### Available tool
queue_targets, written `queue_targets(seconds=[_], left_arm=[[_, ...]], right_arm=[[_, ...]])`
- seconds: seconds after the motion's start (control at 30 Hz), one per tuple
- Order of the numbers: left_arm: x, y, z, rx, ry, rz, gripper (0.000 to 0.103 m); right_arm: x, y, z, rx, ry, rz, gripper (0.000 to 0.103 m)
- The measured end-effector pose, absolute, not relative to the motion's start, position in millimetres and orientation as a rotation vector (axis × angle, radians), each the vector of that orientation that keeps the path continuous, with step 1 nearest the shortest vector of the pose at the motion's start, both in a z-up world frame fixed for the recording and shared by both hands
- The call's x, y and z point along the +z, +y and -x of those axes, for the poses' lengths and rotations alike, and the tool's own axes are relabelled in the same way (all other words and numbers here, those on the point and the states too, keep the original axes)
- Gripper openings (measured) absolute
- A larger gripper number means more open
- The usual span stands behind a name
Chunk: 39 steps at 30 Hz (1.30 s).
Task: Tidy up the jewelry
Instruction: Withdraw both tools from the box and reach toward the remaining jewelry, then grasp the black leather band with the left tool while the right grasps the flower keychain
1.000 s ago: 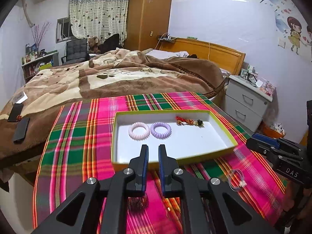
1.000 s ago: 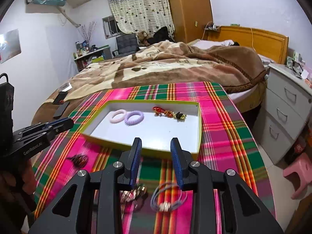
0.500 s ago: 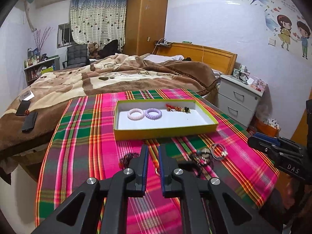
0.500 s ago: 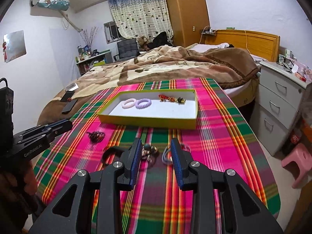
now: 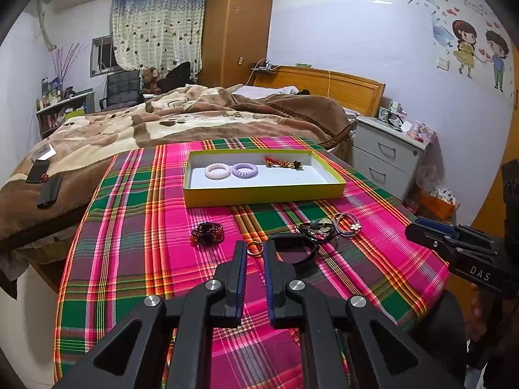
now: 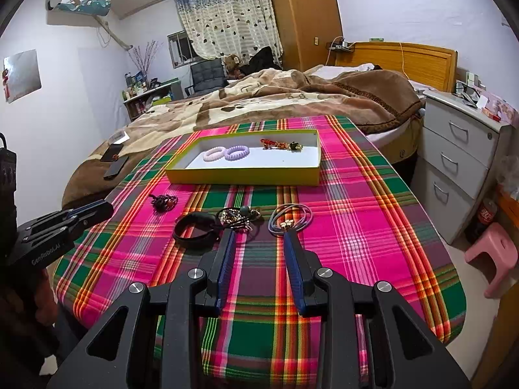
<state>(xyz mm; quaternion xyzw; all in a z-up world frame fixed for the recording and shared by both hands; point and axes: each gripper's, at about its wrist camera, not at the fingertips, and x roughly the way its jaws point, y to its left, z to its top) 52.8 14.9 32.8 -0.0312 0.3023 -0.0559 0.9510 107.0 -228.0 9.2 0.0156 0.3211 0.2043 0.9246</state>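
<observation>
So both claws are hovering over the worktop [image 6: 373,227] with its loud pink and green plaid cloth, neither one holding anything. The left claw [image 5: 254,251] has its jaws nearly together with just a narrow gap and nothing in it; a small gold ring [image 5: 255,247] shows through that gap on the cloth behind. The right claw [image 6: 258,236] is parted wider, also empty.

The yellow-green tray [image 6: 243,175] sits upper centre of the right view. Inside it: a pale pink coil hair tie [image 6: 214,154] touching a lilac coil hair tie [image 6: 237,152], plus a red and gold charm piece [image 6: 280,145] over to the right.

Everything else is loose on the cloth below the tray: a dark red bead bracelet [image 6: 163,201] on the left, a black band [image 6: 194,230], a tangled bunch of dark jewelry [image 6: 238,217] just beside it, and grey-blue elastic loops [image 6: 290,218] right at the right claw's tip.
</observation>
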Motion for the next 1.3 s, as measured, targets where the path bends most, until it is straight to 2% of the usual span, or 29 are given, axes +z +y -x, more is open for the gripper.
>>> queue_targets(seconds=[0.43, 0.6, 1.3], left_arm=[[22.2, 9.0, -64.9, -0.139, 0.651, 0.064, 0.009], [12.8, 5.7, -77.6, -0.152, 0.683, 0.076, 0.018], [-27.7, -1.5, -136.0, -0.156, 0.848, 0.164, 0.018]], right_arm=[[4.0, -231.1, -113.8, 0.404, 0.673, -0.030, 0.032], [-3.0, -231.5, -123.7, 0.397, 0.694, -0.034, 0.032], [-38.0, -226.0, -191.0, 0.336, 0.838, -0.156, 0.031]])
